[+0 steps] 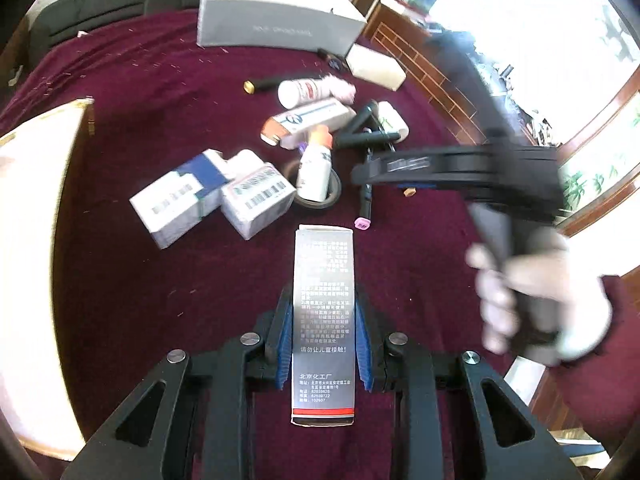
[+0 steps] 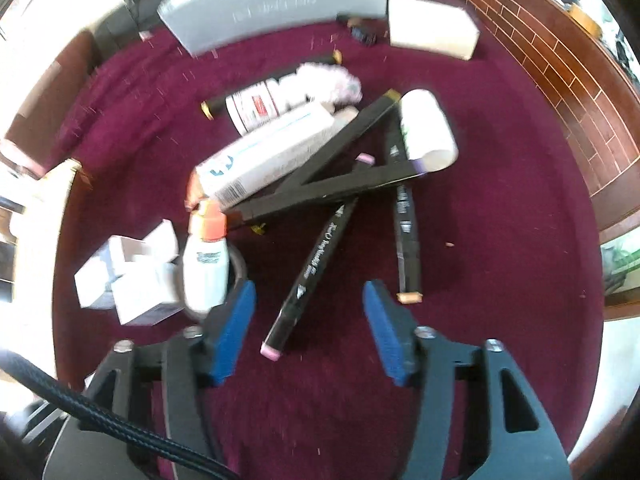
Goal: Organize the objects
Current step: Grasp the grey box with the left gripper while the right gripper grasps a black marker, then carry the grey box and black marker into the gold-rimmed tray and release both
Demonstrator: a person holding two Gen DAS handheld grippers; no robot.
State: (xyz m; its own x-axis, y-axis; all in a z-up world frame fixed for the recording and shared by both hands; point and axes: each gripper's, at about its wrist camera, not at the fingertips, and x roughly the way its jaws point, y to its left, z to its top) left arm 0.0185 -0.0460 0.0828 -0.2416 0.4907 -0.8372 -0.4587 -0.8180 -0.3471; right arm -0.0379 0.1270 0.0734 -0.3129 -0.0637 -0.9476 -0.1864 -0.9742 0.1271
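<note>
My left gripper [image 1: 324,300] is shut on a tall silver carton [image 1: 324,264] printed with Chinese text, its blue pads pressing both long sides above the maroon cloth. In the right wrist view my right gripper [image 2: 309,292] stands open, pointing down over a black marker with a pink cap [image 2: 308,276] that lies between its fingers without touching the pads. That marker belongs to a crossed pile of black markers [image 2: 340,176]. The left wrist view shows the right gripper [image 1: 460,168] from the side, blurred, held by a hand [image 1: 532,300].
Beside the markers lie a white glue bottle with an orange cap [image 2: 206,264] on a tape roll [image 1: 332,196], two barcoded white boxes [image 1: 180,196], a long white carton [image 2: 268,156], a red-labelled bottle [image 2: 260,108] and a white roll [image 2: 428,128]. A large grey box [image 2: 276,4] stands behind; a pale wooden tray [image 1: 32,220] at left.
</note>
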